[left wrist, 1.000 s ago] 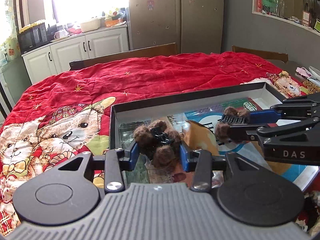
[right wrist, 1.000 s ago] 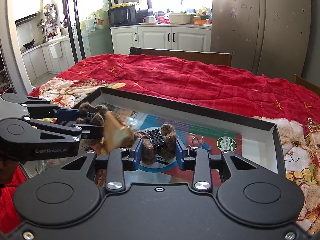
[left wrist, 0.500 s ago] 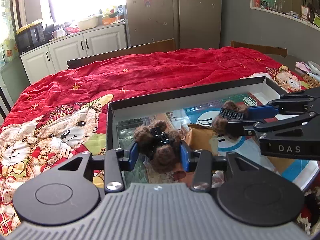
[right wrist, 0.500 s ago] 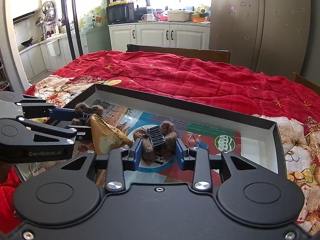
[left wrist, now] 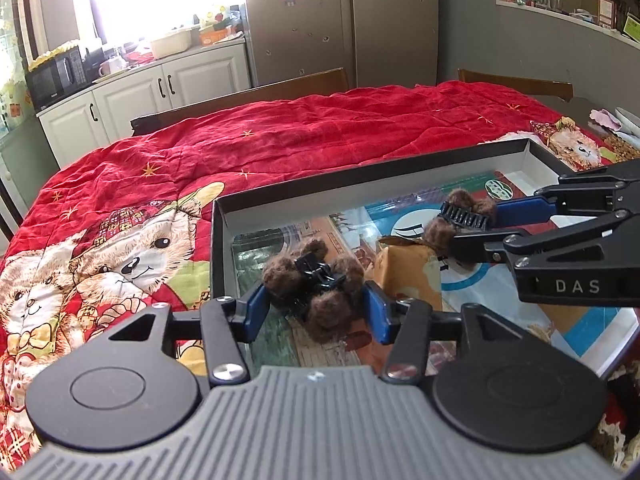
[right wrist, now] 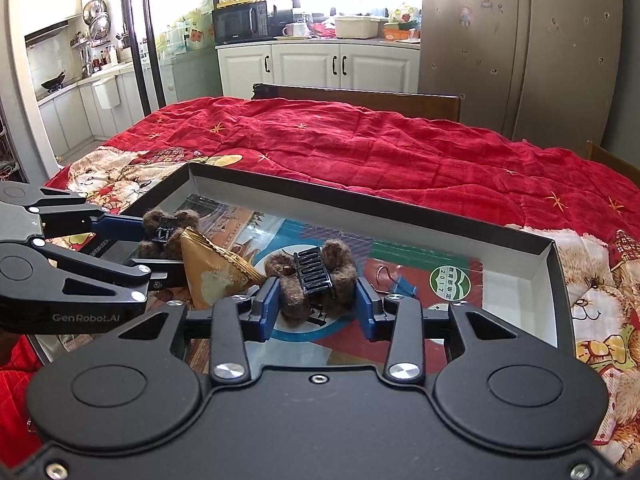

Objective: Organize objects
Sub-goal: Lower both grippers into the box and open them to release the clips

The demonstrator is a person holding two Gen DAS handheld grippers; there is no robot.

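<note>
- A home kitchen and dining room.
- White cabinets (right wrist: 304, 66) carry a microwave (right wrist: 240, 22), a mug and tubs.
- A steel fridge (right wrist: 520, 48) wears stickers.
- Pans hang by what seems a stove (right wrist: 54, 80).
- A red teddy-bear quilt (left wrist: 280, 152) covers the table, wooden chairs (right wrist: 360, 98) around it.

"DAS" stands on the right gripper (left wrist: 460, 236) body, "GenRobot.AI" on the left gripper (right wrist: 160, 248) (side view), and apparently "2017" on a green round sticker (right wrist: 448, 280)

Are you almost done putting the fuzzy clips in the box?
Nearly. One fuzzy clip lies in the box between the left gripper jaws, another clip between the right gripper jaws. Both have just been opening. Left: pull away.
</note>
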